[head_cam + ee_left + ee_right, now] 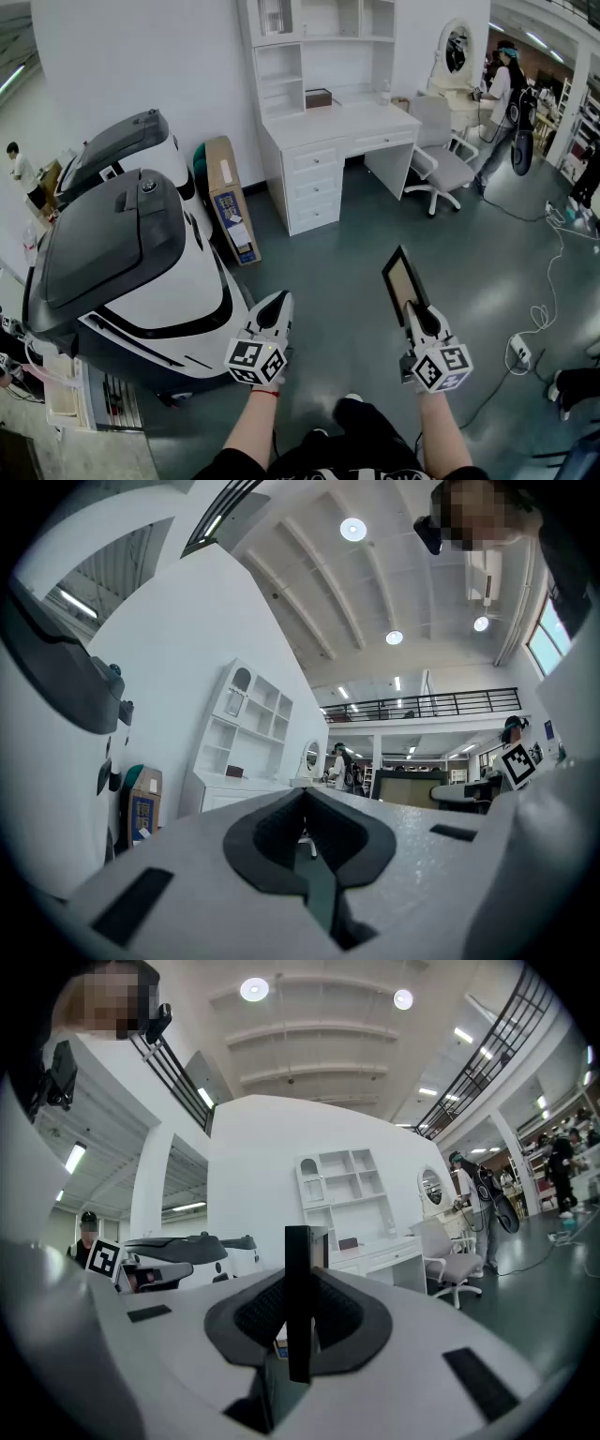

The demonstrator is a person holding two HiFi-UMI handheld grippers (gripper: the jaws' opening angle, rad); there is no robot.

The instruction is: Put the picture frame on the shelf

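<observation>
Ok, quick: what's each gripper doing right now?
Left gripper: jaws together, nothing between them.
Right gripper: closed on the thin black-edged picture frame, held edge-on between its pads.

The dark floor (347,262) runs open straight to the white desk (342,141) and its shelf unit (314,47). This lane is hemmed on the left by a big white-and-black machine (131,262) and a cardboard box (230,202) leaning at the wall, and on the right by an office chair (439,159) beside the desk. Cables (542,305) and a power strip (518,350) lie well to the right, and the picture frame (403,278) clamped in the right gripper (417,314) juts ahead over bare floor.
</observation>
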